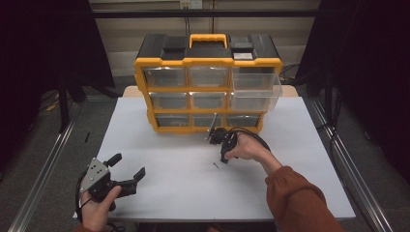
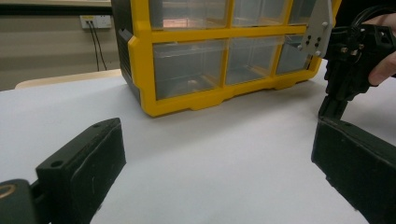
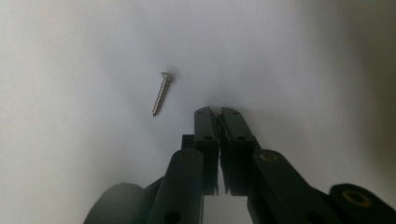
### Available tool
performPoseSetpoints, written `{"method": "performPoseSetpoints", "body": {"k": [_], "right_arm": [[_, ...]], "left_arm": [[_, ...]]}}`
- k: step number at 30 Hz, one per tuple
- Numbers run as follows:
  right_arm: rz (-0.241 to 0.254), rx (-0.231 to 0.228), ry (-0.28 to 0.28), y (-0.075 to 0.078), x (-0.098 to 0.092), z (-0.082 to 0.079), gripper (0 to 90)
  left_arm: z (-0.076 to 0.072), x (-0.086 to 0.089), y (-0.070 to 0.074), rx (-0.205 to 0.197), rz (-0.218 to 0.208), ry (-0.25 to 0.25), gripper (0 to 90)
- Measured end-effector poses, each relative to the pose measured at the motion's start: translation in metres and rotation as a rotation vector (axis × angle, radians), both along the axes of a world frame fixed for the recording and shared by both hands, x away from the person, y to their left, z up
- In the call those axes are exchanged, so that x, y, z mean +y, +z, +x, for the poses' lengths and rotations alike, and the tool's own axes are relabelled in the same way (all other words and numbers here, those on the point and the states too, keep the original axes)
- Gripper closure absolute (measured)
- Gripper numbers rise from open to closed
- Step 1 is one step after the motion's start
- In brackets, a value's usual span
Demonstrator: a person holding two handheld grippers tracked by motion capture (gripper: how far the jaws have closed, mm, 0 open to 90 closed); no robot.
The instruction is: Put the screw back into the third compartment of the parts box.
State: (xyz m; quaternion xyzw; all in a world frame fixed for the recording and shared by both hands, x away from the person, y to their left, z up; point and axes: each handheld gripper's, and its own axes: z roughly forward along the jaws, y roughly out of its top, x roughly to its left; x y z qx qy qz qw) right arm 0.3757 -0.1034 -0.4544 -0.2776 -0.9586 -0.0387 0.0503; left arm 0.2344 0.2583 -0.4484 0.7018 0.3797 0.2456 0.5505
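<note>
1. The table (image 1: 159, 193) is white and carries a yellow-and-black drawer organiser (image 1: 208, 82) at its far side. The organiser's clear drawers face the person, and the upper right drawer (image 1: 256, 89) stands pulled out.

2. The left gripper (image 1: 129, 170) rests at the near left of the table with its jaws spread wide. Nothing lies between them, and it is well apart from the work.

3. The right gripper (image 1: 224, 155) points down at the table just in front of the organiser's bottom row. In the right gripper view (image 3: 215, 113) its jaws are pressed together. Something thin and pale glints at the tips, perhaps a small screw pinched there, though I cannot tell for sure.

4. A loose screw (image 3: 160, 93) lies flat on the table just beside the closed tips, not touching them. The high view shows it as a small dark mark (image 1: 215, 165) near the right gripper.

5. The step in hand looks like picking small screws off the table. The next move probably calls for lifting straight up and checking the pinch, then carrying the catch toward the open drawer. The loose screw would want a fresh, wider approach.
</note>
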Motion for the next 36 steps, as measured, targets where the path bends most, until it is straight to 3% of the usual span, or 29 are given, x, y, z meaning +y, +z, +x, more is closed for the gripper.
{"method": "performPoseSetpoints", "body": {"k": [15, 21, 31, 36], "right_arm": [[0.042, 0.0, 0.013, 0.004, 0.0, 0.0, 85.8], [0.1, 0.005, 0.004, 0.011, -0.002, -0.001, 85.9], [0.165, -0.041, 0.007, 0.026, -0.005, -0.006, 85.9], [0.166, -0.05, 0.022, 0.033, 0.001, -0.01, 85.9]], "left_arm": [[0.0, 0.0, 0.0, 0.0, -0.006, 0.002, 2.8], [0.0, 0.0, 0.0, -0.001, -0.003, 0.003, 2.8], [0.0, -0.001, 0.0, 0.0, -0.008, 0.002, 2.8], [0.0, 0.0, 0.0, -0.001, -0.003, 0.0, 2.8]]}}
